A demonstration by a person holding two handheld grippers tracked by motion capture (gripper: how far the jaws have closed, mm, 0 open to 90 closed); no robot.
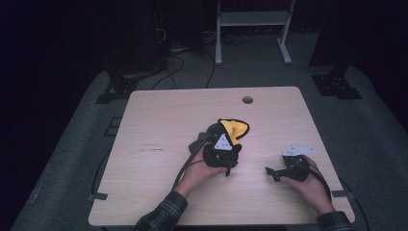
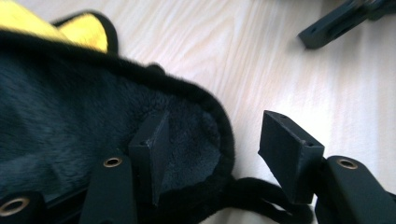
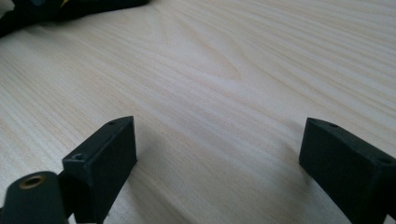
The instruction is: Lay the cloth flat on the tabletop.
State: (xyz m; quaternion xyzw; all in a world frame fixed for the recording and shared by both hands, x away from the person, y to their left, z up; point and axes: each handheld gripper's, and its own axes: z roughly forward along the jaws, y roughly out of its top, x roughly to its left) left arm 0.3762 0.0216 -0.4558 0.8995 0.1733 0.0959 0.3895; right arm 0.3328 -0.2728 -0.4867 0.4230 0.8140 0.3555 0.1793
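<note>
A black furry fabric piece (image 1: pixel 210 133) with a yellow lining (image 1: pixel 234 129) lies at the middle of the wooden table (image 1: pixel 159 120). My left gripper (image 1: pixel 233 159) rests over its near side. In the left gripper view the fabric (image 2: pixel 70 107) fills the left, its yellow lining (image 2: pixel 79 32) at the top. My left gripper (image 2: pixel 217 135) straddles the fabric's rim: one jaw lies on the fur, the other stands apart over bare wood, not pressing. My right gripper (image 1: pixel 275 172) rests on the table to the right, and its jaws (image 3: pixel 219 135) stand wide open with only wood between them.
A round cable hole (image 1: pixel 247 100) sits near the table's far edge. A thin black cord (image 2: pixel 261 205) trails from the fabric under my left jaws. The right gripper's jaw (image 2: pixel 327 28) shows far off in the left gripper view. A metal frame (image 1: pixel 252 29) stands behind the table.
</note>
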